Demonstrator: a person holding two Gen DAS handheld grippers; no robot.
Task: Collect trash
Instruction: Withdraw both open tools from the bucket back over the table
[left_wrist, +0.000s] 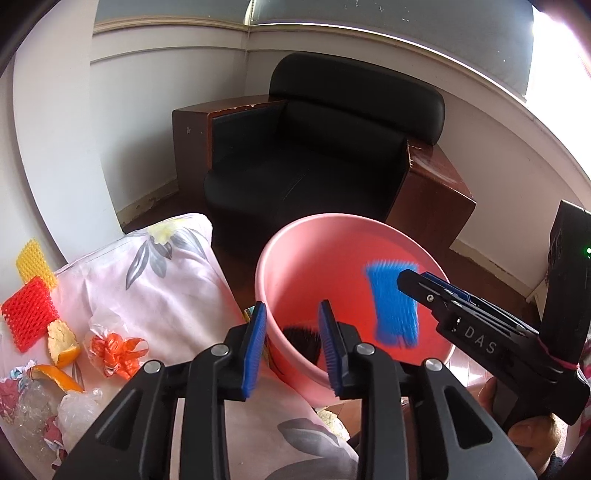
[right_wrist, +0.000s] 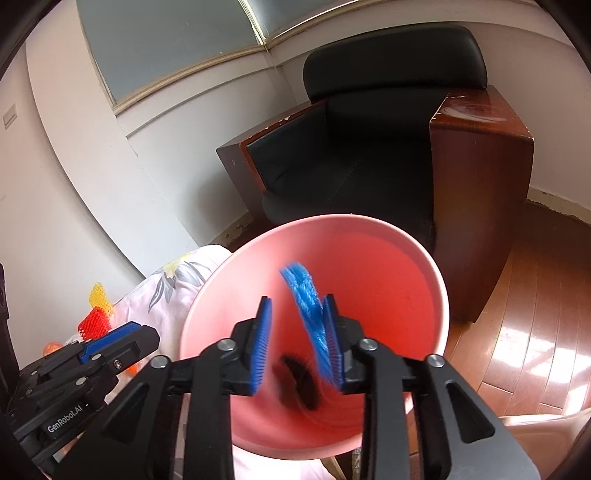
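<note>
A pink bucket (left_wrist: 280, 240) (right_wrist: 439, 280) stands beside a floral cloth (left_wrist: 166, 288). Over it, my left gripper (left_wrist: 291, 347) (right_wrist: 144, 334) is open with nothing between its pads. A black foam net (left_wrist: 303, 339) (right_wrist: 299, 384) lies at the bucket's bottom. My right gripper (right_wrist: 297, 343) (left_wrist: 410, 282) is open above the bucket. A blurred blue foam net (right_wrist: 308, 306) (left_wrist: 393, 302) hangs loose beside its right pad, inside the bucket's mouth. On the cloth lie a red foam net (left_wrist: 27, 317), a yellow foam net (left_wrist: 35, 264), orange peel (left_wrist: 61, 343) and an orange ribbon (left_wrist: 114, 350).
A black armchair (left_wrist: 317, 155) with wooden sides stands behind the bucket, against a white wall. Crumpled clear plastic (left_wrist: 77, 406) and paper scraps lie at the cloth's near left. Wooden floor (right_wrist: 524, 314) runs to the right of the bucket.
</note>
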